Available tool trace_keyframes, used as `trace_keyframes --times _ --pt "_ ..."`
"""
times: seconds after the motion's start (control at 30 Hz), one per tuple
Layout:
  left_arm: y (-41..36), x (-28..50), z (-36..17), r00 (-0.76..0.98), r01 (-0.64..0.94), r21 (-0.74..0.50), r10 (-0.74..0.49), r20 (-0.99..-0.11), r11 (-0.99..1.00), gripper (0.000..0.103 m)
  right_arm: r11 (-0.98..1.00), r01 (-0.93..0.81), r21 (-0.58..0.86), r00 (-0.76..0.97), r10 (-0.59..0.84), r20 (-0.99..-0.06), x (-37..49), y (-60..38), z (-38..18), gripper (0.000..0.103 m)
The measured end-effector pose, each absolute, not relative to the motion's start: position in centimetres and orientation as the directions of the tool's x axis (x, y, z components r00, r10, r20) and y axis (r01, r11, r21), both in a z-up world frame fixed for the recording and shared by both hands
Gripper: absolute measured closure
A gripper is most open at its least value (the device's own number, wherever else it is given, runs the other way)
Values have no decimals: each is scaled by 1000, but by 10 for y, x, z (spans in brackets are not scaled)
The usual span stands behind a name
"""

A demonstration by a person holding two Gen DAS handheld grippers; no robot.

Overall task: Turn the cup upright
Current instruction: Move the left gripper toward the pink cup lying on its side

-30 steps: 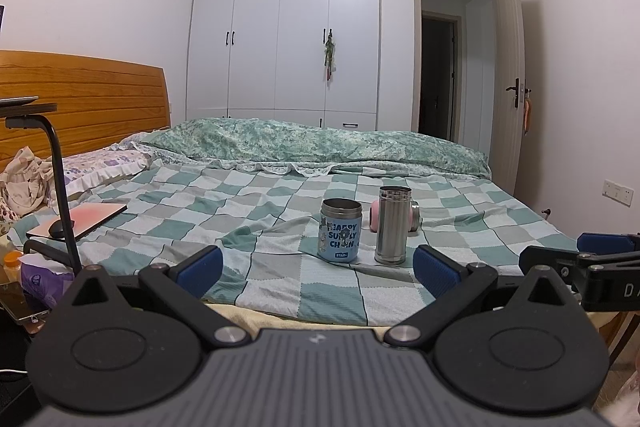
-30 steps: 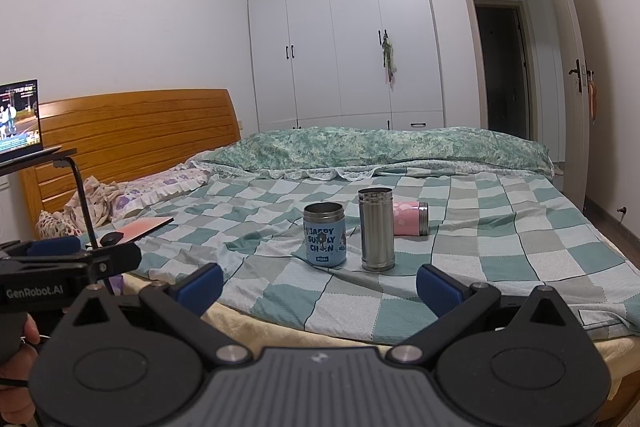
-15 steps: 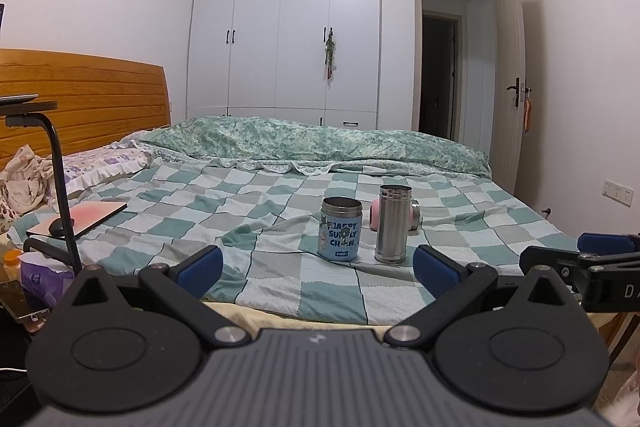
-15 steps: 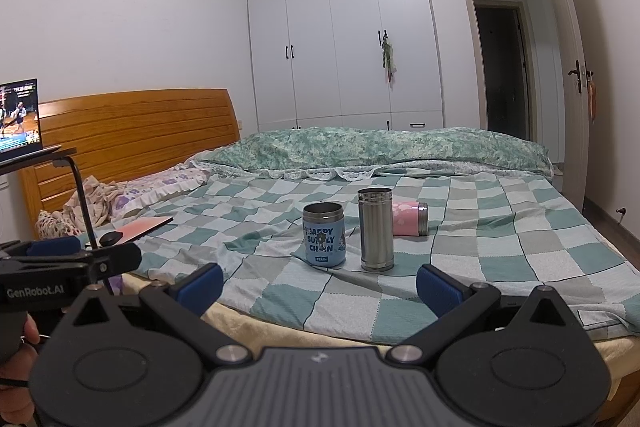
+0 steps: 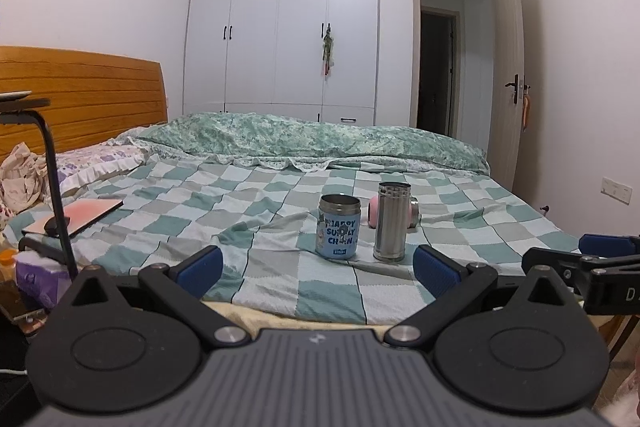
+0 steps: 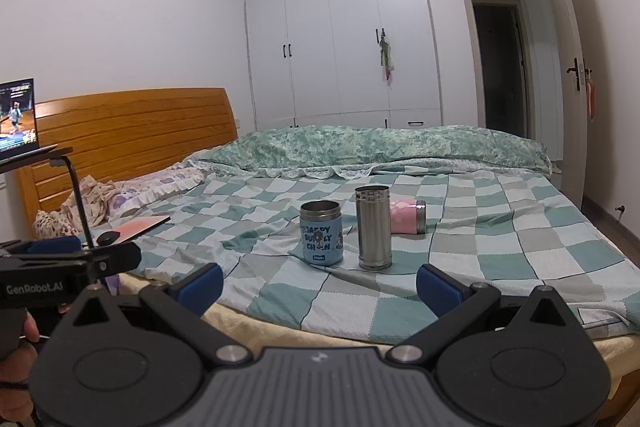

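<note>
On the bed (image 6: 500,247), the pink cup (image 6: 406,221) lies toppled beyond both spread, empty hand-held grippers (image 5: 316,263) (image 6: 320,281), awaiting righting.

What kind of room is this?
It looks like a bedroom: a bed with a green checked blanket, a wooden slatted headboard, and a tall white built-in wardrobe.
</note>
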State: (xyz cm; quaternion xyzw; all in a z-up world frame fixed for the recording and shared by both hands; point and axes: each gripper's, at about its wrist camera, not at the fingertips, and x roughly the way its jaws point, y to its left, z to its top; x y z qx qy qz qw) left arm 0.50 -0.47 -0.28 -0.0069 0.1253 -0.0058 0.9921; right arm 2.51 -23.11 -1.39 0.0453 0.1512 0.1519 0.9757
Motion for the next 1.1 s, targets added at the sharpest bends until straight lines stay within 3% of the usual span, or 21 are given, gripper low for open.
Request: trace_keyframes --times 0.27,1.1 --pt "-14 54 -2 970 -7 50 19 -241 999 0 955 -268 128 916 294 -273 74 -240 -17 0" --pt "-24 273 29 956 114 -29 -117 -270 993 0 959 -258 116 925 280 -255 265 -273 17 2"
